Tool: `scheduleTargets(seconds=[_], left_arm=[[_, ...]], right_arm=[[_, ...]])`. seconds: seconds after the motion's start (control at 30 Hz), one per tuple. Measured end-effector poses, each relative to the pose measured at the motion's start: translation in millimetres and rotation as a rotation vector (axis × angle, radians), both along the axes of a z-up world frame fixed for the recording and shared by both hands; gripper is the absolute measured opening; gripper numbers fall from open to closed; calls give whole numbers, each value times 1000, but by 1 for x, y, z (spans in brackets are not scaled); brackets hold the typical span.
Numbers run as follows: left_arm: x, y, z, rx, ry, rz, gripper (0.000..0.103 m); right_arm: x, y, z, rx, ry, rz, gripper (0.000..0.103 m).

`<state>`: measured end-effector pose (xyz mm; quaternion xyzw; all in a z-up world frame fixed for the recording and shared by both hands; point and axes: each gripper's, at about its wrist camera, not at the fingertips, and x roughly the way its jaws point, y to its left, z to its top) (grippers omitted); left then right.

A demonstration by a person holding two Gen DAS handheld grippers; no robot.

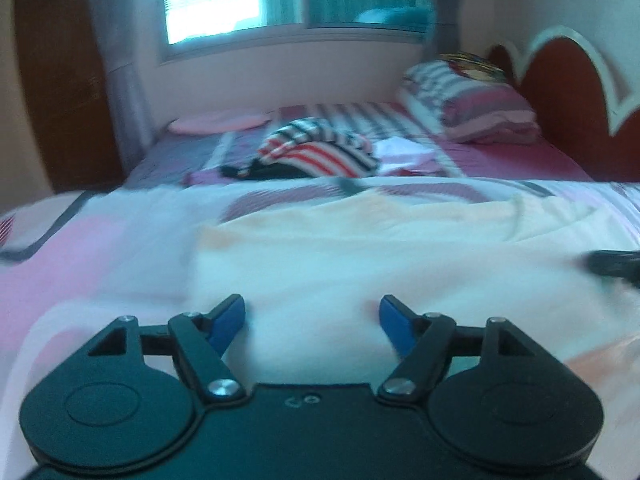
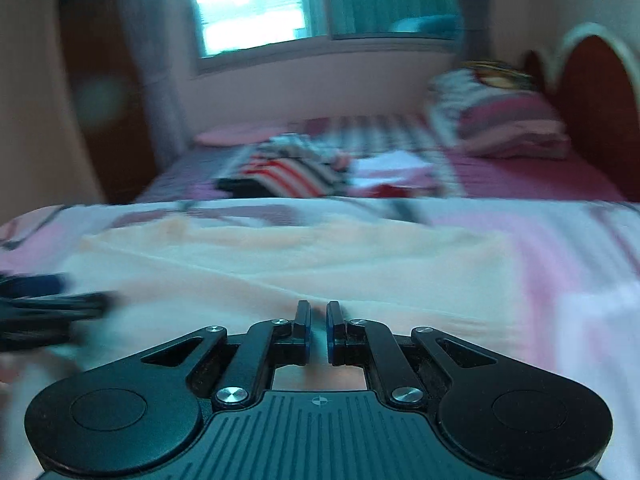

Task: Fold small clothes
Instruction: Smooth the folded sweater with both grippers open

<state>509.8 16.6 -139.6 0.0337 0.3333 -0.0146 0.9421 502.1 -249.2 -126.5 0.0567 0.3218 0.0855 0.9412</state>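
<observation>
A pale peach-white garment (image 1: 360,240) lies spread flat on the bed cover in front of both grippers. My left gripper (image 1: 312,300) hovers low over its near part, blue pads wide apart, open, nothing between them. My right gripper (image 2: 319,304) is closed to a narrow slit at the garment's (image 2: 300,256) near edge. Creases in the cloth run into its tips, so it is shut on the fabric. Each gripper shows blurred at the edge of the other's view: the right gripper (image 1: 612,266), the left gripper (image 2: 56,300).
A heap of striped red, white and dark clothes (image 1: 320,152) lies farther back on the bed, with white pieces (image 1: 404,152) beside it. A striped pillow (image 1: 472,100) leans by the red headboard (image 1: 568,92). A brown wardrobe (image 1: 60,100) stands on the left, under-window wall behind.
</observation>
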Motion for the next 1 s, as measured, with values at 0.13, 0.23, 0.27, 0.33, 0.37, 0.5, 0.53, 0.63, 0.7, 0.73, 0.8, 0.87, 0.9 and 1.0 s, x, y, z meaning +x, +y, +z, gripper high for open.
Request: scheduleTargets(seconds=[0.13, 0.23, 0.27, 0.33, 0.37, 0.5, 0.53, 0.63, 0.7, 0.73, 0.8, 0.87, 0.9, 1.0], left_arm=[[-10, 25, 5, -59, 19, 85, 70], [-25, 13, 18, -67, -27, 68, 70], [-29, 5, 19, -56, -31, 49, 70], [-31, -6, 16, -39, -20, 13, 71], [-31, -10, 11, -30, -3, 5, 71], [-32, -11, 4, -2, 24, 2, 74], [-33, -11, 4, 8, 29, 1, 76], [-36, -7, 3, 21, 34, -2, 79], [-38, -2, 3, 17, 34, 12, 83], [-40, 2, 1, 12, 34, 18, 86], [-41, 11, -3, -32, 43, 34, 88], [-41, 18, -4, -79, 50, 49, 88], [-41, 18, -3, -76, 49, 51, 88], [-42, 14, -4, -53, 44, 48, 87]], right_arm=[[-9, -40, 0, 17, 25, -122, 5], [-21, -34, 13, 41, 0, -103, 6], [-27, -28, 19, 36, -19, -80, 21], [-39, -11, 25, 25, -44, -22, 84], [-45, -5, 26, 20, -67, 0, 88], [-48, 16, 15, -42, -23, 53, 51], [-47, 13, 9, -36, 0, 46, 46], [-49, -2, -2, -44, 20, -5, 38], [-54, -19, 1, -44, 18, -61, 38], [-57, -25, 0, -47, 16, -73, 37], [-59, -33, -1, -48, 17, -69, 36], [-59, -34, -1, -67, 15, -56, 36], [-59, -33, 0, -73, 16, -55, 36], [-59, -32, 0, -69, 21, -62, 36]])
